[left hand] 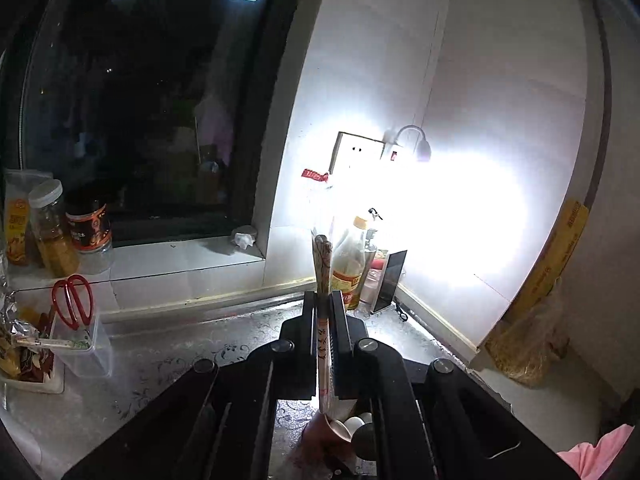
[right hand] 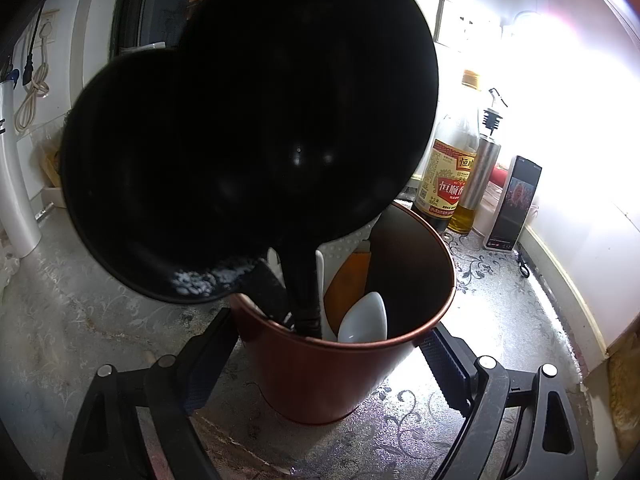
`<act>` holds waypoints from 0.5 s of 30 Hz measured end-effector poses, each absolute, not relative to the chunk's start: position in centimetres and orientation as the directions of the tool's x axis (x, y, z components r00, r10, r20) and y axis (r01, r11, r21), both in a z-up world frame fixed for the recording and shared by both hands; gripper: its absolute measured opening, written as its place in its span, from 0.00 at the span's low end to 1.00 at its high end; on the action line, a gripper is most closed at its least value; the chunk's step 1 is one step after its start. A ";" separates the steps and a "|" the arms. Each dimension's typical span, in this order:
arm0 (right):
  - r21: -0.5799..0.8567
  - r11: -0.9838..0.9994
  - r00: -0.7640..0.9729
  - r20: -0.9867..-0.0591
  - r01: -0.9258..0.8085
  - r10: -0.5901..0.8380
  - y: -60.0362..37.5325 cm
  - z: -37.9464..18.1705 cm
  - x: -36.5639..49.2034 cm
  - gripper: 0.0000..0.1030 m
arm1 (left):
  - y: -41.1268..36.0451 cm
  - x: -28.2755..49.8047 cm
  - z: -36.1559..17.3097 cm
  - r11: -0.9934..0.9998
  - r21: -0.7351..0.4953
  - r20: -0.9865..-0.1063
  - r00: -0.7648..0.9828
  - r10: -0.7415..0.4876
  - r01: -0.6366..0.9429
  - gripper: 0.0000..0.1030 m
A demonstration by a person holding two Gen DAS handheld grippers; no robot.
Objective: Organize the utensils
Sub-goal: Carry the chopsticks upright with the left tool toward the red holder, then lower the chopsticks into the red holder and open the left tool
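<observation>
In the left wrist view my left gripper (left hand: 323, 298) is shut on a pair of patterned chopsticks (left hand: 322, 264), which stand nearly upright between its fingers above the counter. Under it the red-brown utensil holder (left hand: 316, 432) shows with white spoons in it. In the right wrist view my right gripper (right hand: 328, 360) is shut on that utensil holder (right hand: 320, 376), one finger on each side. The holder stands upright on the counter. In it are two big black ladles (right hand: 280, 120), a white ceramic spoon (right hand: 366, 316) and an orange spatula (right hand: 348, 280).
A vinegar bottle (right hand: 444, 176), an oil bottle (right hand: 480, 176) and an upright phone (right hand: 516, 200) stand by the brightly lit back wall. Red scissors (left hand: 74, 300) stick out of a clear plastic box at the left. Jars (left hand: 52, 232) line the window sill.
</observation>
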State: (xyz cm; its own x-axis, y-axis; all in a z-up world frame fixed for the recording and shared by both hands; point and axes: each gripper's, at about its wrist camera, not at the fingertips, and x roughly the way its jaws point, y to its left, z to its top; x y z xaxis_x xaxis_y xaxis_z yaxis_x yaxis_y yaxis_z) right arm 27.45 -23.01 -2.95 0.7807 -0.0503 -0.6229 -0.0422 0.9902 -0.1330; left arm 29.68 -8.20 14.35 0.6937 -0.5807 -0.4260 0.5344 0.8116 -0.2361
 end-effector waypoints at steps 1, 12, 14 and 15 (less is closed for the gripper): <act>-0.133 0.990 0.781 -0.623 -0.042 -0.050 -23.0 -3.0 27.5 0.88 | -8.5 29.7 14.2 0.808 -0.236 -0.430 0.688 -0.585 0.540 0.04; -0.133 0.990 0.781 -0.623 -0.042 -0.051 -23.0 -3.0 27.5 0.88 | -10.8 30.1 11.7 0.794 -0.225 -0.500 0.632 -0.592 0.565 0.05; -0.133 0.990 0.781 -0.623 -0.042 -0.051 -23.0 -3.0 27.4 0.88 | -10.8 30.2 11.2 0.793 -0.233 -0.515 0.620 -0.592 0.563 0.05; -0.133 0.990 0.781 -0.623 -0.041 -0.051 -23.0 -3.0 27.4 0.88 | -10.8 30.2 11.0 0.792 -0.237 -0.523 0.613 -0.592 0.563 0.05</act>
State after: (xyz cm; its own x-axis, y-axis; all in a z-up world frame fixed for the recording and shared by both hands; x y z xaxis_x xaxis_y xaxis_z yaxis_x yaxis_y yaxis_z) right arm 27.43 -23.04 -2.96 0.7807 -0.0512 -0.6229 -0.0415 0.9902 -0.1334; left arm 30.20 -10.83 10.96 0.6127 -0.5923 -0.5233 0.5630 0.7917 -0.2370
